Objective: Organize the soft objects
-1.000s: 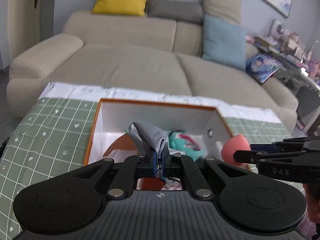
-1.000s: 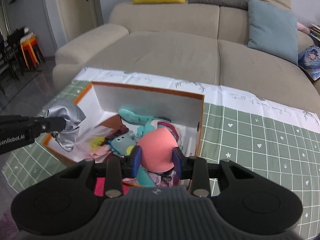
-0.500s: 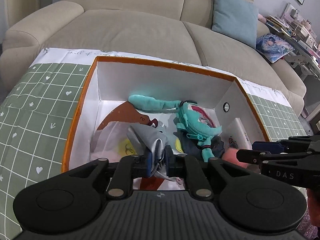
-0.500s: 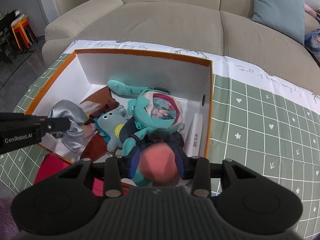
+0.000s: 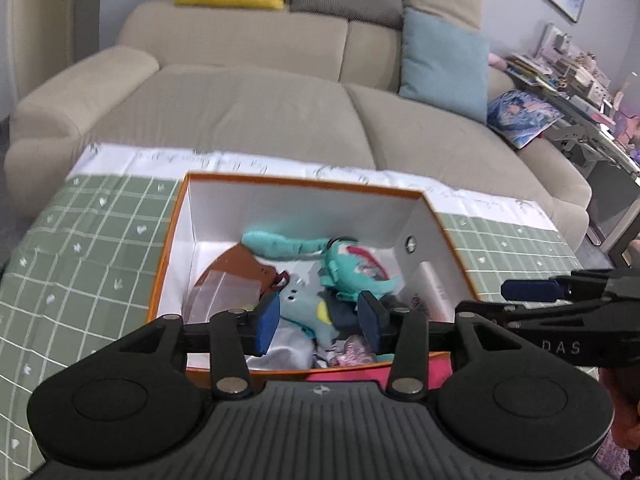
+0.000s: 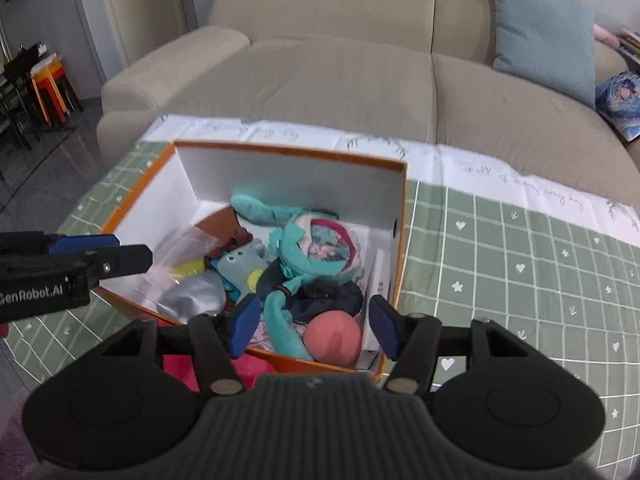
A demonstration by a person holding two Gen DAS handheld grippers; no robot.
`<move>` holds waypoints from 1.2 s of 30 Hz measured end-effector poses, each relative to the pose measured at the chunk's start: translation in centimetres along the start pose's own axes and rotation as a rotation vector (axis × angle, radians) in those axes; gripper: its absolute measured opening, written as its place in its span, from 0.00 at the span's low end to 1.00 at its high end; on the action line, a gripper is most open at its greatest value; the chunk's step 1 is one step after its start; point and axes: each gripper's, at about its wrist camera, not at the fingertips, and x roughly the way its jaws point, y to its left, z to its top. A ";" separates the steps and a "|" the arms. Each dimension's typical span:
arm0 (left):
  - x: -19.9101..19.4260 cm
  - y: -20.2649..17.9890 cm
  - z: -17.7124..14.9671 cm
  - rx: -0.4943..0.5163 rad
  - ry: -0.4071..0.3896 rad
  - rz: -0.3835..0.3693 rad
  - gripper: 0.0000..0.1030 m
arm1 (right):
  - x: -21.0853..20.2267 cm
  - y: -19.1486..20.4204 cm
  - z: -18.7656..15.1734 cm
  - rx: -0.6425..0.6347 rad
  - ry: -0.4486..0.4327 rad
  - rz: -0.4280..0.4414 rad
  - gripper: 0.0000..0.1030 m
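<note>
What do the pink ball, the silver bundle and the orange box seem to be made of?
Pink ball: probably foam or soft rubber, with a matte, even surface and no seams.
Silver bundle: likely thin fabric or foil-like cloth; it is crumpled and has a dull metallic sheen.
Orange box: apparently cardboard, with stiff flat walls, white inside, and a thin orange rim.

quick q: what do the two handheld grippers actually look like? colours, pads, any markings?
Both match: matte black plastic, a ribbed body flanked by two round discs, linkage arms with silver pivot bolts, and blue pads on the fingers. The left gripper shows white "GenRobot.AI" lettering on its side in the right wrist view. The right gripper shows white "DAS" lettering in the left wrist view. No cables or sleeves visible.
</note>
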 end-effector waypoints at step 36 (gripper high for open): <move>-10.2 -14.4 -11.0 0.239 -0.324 0.120 0.92 | -19.2 -2.9 -16.5 0.151 -0.403 -0.204 0.97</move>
